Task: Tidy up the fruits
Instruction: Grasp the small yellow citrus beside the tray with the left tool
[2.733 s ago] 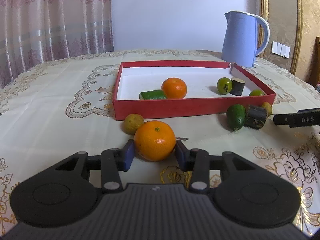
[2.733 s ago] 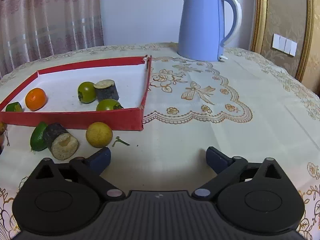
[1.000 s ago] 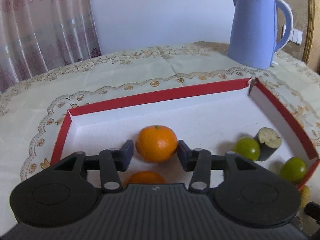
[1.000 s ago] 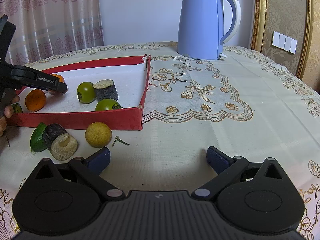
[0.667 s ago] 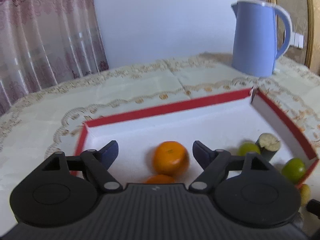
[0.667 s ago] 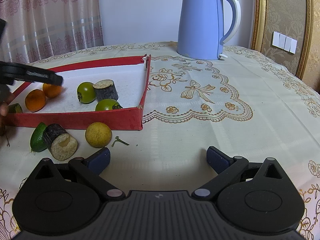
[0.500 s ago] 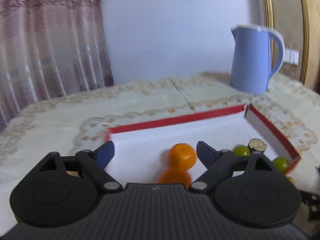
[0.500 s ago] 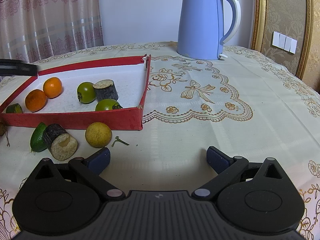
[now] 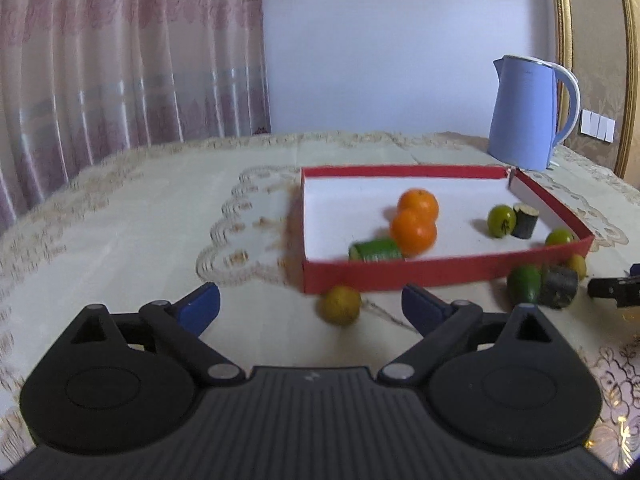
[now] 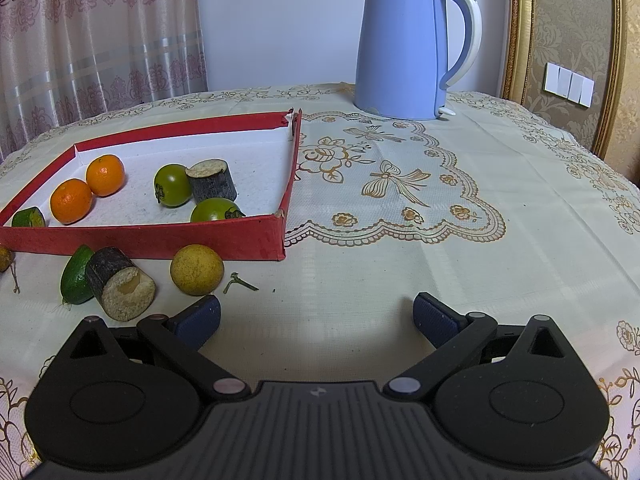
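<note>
Two oranges (image 9: 418, 204) (image 9: 413, 232) rest side by side in the red tray (image 9: 440, 270), next to a green cucumber piece (image 9: 376, 250). My left gripper (image 9: 310, 304) hangs back in front of the tray's near wall, its jaws opening with nothing gripped. A small yellow fruit (image 9: 341, 310) lies on the cloth just ahead of it, untouched. My right gripper (image 10: 316, 316) is open over bare cloth. To its left lie a yellow fruit (image 10: 197, 269), a dark cut stub (image 10: 120, 290) and a green fruit (image 10: 76, 280), all outside the tray (image 10: 160, 240).
A blue kettle (image 10: 408, 48) stands at the back of the table, right of the tray. Inside the tray's right end sit two green fruits (image 10: 173, 185) (image 10: 214, 210) and a dark stub (image 10: 212, 180). Embroidered cloth stretches to the right.
The left gripper let go of the orange inside the tray, opened wide and pulled back out to the near side of the tray. The right gripper stayed still.
</note>
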Tool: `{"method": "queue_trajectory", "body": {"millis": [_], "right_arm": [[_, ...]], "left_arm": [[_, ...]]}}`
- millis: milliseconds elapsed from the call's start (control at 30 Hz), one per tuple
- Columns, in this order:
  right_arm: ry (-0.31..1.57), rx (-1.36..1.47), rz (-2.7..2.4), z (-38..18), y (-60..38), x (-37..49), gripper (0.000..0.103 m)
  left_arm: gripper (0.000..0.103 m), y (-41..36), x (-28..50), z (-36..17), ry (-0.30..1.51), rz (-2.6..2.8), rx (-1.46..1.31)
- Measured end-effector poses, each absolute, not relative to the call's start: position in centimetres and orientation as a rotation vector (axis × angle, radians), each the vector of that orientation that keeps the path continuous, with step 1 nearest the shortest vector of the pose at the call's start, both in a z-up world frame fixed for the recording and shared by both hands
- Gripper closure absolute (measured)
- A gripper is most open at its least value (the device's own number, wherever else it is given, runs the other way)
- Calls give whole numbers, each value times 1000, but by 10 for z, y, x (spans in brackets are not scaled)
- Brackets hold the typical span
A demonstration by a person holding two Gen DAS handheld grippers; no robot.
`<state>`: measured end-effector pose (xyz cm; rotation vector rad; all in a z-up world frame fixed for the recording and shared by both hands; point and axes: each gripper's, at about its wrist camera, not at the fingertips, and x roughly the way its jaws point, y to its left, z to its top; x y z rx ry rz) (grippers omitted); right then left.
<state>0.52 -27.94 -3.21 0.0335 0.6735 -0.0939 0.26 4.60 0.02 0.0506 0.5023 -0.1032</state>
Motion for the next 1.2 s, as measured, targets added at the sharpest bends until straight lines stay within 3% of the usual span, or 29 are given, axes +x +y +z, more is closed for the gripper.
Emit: {"method": "queue_trajectory", "body": {"millis": [567,700,933,1100,1200], "right_arm": [[673,33,-93,-32,-280,5,0],[674,34,-93,-32,-279,5,0],[674,33,-93,-32,-279,5,0],[674,33,-93,-32,-280,5,0],[674,33,-93,-32,-280,5,0]], "left_arm": [[9,19,30,-11,528,-91,92],[20,18,37,-16,568,-89,96],[24,16,43,-21,605,-93,108],[38,13,44,-20,606,-105,112],[41,14,45,-19,609,-111,96]]}}
